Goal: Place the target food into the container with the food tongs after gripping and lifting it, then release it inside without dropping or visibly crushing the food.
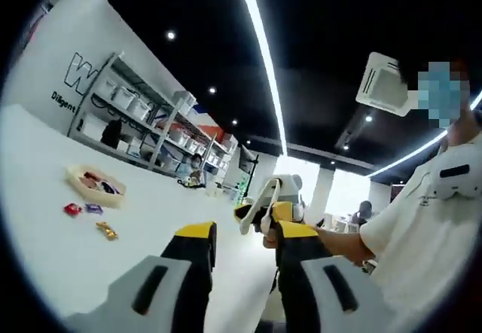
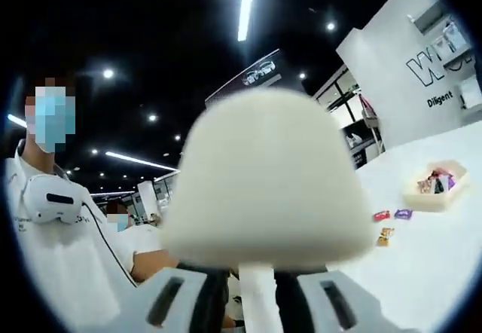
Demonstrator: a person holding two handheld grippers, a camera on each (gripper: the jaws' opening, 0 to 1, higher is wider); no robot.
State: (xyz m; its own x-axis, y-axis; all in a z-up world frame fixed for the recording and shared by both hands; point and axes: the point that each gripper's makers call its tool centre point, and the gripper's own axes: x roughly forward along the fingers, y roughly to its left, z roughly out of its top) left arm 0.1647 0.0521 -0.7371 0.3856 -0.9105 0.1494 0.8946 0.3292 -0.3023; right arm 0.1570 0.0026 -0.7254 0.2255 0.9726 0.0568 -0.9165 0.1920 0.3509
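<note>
White food tongs (image 2: 267,175) stand close to the lens in the right gripper view, their stem clamped between the jaws of my right gripper (image 2: 253,291). In the left gripper view the same tongs (image 1: 260,201) show in the right gripper (image 1: 280,212), held above the table's near edge. My left gripper (image 1: 246,233) is open with nothing in it. A shallow cream container (image 1: 94,184) (image 2: 435,191) holds several wrapped candies. On the table beside it lie a red candy (image 1: 71,209) (image 2: 382,215), a purple one (image 1: 93,209) (image 2: 403,214) and a gold one (image 1: 106,230) (image 2: 385,235).
The white table (image 1: 45,258) (image 2: 437,273) stretches to a white wall with lettering (image 1: 75,69). Metal shelves (image 1: 143,122) with boxes stand behind it. A person in a white shirt (image 1: 429,220) (image 2: 53,258) holds the grippers. Other people sit far behind.
</note>
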